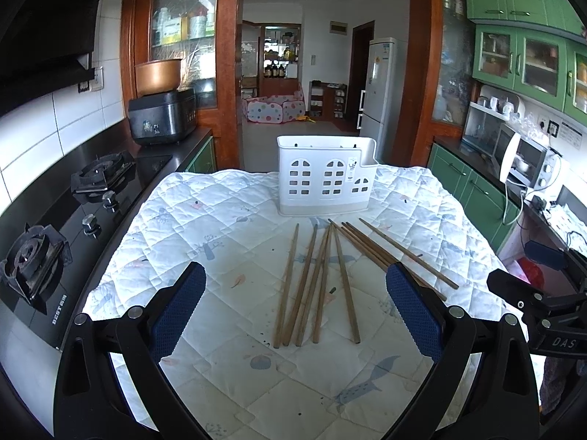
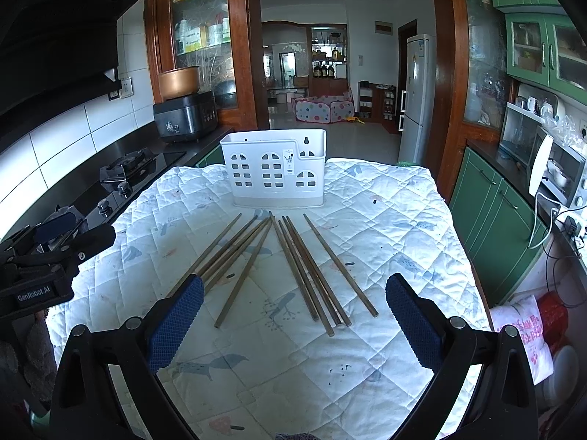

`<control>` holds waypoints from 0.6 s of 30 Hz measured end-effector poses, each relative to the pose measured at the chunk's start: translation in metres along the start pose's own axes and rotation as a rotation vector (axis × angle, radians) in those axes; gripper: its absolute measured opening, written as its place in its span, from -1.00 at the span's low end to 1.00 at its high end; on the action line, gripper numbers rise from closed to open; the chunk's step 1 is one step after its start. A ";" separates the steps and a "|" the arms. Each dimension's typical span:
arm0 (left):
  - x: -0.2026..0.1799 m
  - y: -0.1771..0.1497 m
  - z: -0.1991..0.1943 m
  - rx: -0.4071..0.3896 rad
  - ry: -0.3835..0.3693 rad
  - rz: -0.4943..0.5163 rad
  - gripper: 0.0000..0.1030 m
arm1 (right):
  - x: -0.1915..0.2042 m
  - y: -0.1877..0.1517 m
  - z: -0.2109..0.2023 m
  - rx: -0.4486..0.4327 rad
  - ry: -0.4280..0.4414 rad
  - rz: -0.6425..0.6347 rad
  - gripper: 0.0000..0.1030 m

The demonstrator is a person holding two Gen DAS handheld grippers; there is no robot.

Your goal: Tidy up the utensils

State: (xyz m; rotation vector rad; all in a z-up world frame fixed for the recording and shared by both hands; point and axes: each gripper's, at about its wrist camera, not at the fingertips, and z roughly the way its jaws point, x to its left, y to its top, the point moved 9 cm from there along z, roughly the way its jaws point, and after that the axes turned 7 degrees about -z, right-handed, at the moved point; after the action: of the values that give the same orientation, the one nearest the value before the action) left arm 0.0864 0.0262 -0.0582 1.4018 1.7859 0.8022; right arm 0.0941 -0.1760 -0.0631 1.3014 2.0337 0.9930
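A table covered by a quilted white cloth is shown in both wrist views, with wooden chopsticks laid loose on it in two fanned groups. Just behind their far tips a white plastic utensil holder stands upright; no utensils are seen rising above its rim, though its inside is hidden. In the left wrist view the left gripper is held wide open above the cloth with nothing between its blue pads, and the right gripper is seen at the right edge. In the right wrist view the right gripper is likewise spread wide and empty, and the left gripper appears at the left edge. The gas stove is shown more fully in the left view; the oven is shown closer in the right view.
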 end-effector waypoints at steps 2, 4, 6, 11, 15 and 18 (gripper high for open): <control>0.003 0.000 0.005 0.009 0.000 -0.012 0.89 | 0.000 0.000 0.002 0.003 0.000 -0.003 0.87; 0.005 0.001 0.010 0.016 0.005 -0.016 0.88 | -0.002 0.002 0.006 0.008 0.005 -0.005 0.87; 0.005 0.002 0.015 0.019 0.010 -0.012 0.88 | -0.006 0.004 0.011 0.011 0.004 -0.011 0.87; 0.010 0.002 0.031 0.042 0.011 -0.009 0.87 | -0.010 0.008 0.023 0.020 0.009 -0.030 0.85; 0.018 0.003 0.047 0.078 0.003 -0.027 0.86 | -0.014 0.013 0.035 0.032 0.020 -0.044 0.77; 0.020 0.003 0.060 0.103 0.003 -0.022 0.86 | -0.018 0.014 0.048 0.051 0.032 -0.054 0.63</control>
State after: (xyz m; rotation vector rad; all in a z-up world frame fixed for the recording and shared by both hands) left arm 0.1352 0.0491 -0.0919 1.4452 1.8646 0.7098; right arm 0.1447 -0.1741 -0.0792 1.2571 2.1196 0.9490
